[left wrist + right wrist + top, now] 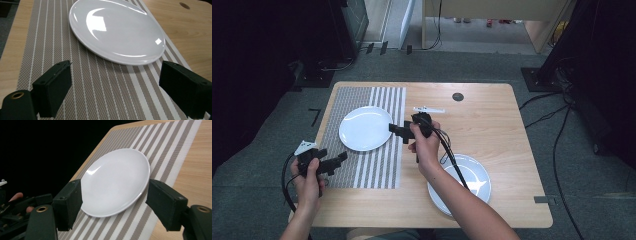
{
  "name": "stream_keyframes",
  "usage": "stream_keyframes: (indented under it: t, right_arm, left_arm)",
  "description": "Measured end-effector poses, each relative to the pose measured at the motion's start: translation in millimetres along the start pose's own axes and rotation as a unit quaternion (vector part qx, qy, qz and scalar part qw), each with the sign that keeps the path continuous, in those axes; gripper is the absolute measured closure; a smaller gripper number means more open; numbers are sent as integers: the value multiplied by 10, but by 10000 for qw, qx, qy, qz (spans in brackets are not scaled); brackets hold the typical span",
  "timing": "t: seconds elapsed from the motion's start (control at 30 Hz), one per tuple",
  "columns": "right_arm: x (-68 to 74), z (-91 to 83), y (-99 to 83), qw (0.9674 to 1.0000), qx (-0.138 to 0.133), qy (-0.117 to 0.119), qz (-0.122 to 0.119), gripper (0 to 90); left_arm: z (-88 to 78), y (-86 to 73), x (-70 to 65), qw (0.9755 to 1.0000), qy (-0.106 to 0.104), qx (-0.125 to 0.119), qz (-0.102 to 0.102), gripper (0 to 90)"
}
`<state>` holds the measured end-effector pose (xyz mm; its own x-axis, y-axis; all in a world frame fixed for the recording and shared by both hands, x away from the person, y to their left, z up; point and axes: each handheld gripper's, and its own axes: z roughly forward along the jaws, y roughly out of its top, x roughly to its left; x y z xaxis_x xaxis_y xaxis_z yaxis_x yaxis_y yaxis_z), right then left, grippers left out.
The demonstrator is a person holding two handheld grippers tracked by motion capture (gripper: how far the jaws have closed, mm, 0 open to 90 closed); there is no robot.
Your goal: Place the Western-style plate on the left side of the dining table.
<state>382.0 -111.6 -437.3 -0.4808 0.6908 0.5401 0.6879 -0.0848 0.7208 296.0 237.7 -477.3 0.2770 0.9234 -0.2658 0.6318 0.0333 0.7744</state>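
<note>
- The white plate (pixel 364 128) lay flat on the striped placemat (pixel 362 170), toward the mat's far half, on the left part of the wooden table (pixel 492 120).
- The right gripper (pixel 398 131) was held at the plate's right rim, jaws spread wide. In the right gripper view the plate (pixel 116 181) sat between the two jaws with space on both sides, nothing clamped.
- The left gripper (pixel 336 161) hovered over the near-left of the mat, well apart from the plate, jaws also wide and empty. Its view looked across the stripes (pixel 100 87) to the plate's near edge (pixel 117 32).
- Judged step: right gripper approaching for a rim pinch on the plate.
- Advice: the jaws stood side by side, spanning the plate's width; that cannot close on it. The wrist should roll so one jaw goes under the rim and one over it.
- Advice: the lower jaw should slide along the mat under the rim; the mat may bunch, so the left gripper could press the mat down.
- Advice: close slowly; glazed ware likely slips, and a shallow bite could tip the plate.
- A second plate (pixel 472 175) lay near the table's front edge, under the right forearm; the arm should be kept lifted over it.
</note>
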Motion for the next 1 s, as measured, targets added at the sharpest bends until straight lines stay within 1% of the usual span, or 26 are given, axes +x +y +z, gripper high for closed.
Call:
stream_keyframes:
  t: [0.13,0.23,0.33,0.4,0.53,0.6,0.67,0.77,0.8,0.9,1.0]
  right_arm:
    - [-14,-145,-32,9999,-2,33,-136,277]
    - [-30,-252,-48,9998,-24,41,-198,266]
    - [-62,-363,-65,9995,-33,-25,-319,253]
    - [-86,-421,-74,9993,-57,-51,-360,249]
    - [-150,-560,-104,9995,-83,9,-320,240]
    - [-171,-619,-120,9994,-101,22,-327,238]
    - [-196,-695,-140,9992,-147,21,-360,235]
    - [-228,-789,-162,9985,-178,-69,-506,234]
    - [-242,-822,-170,9984,-190,-80,-523,233]
    - [-292,-928,-199,9982,-227,-102,-538,231]
    - [-355,-1032,-232,9981,-256,-93,-545,218]
  left_arm:
    - [-86,-124,30,10000,-32,-1,0,105]
    - [-134,-250,52,9999,122,41,66,102]
    - [-171,-346,90,9996,254,51,95,101]
    - [-197,-397,107,9995,268,89,110,98]
    - [-251,-488,117,9994,284,109,155,98]
    - [-269,-534,115,9992,335,119,196,97]
    - [-272,-572,108,9986,419,144,291,97]
    - [-272,-609,114,9981,480,176,336,97]
    - [-271,-620,118,9977,527,183,376,97]
    - [-250,-654,130,9975,554,241,361,97]
    - [-242,-654,103,9966,618,263,483,97]
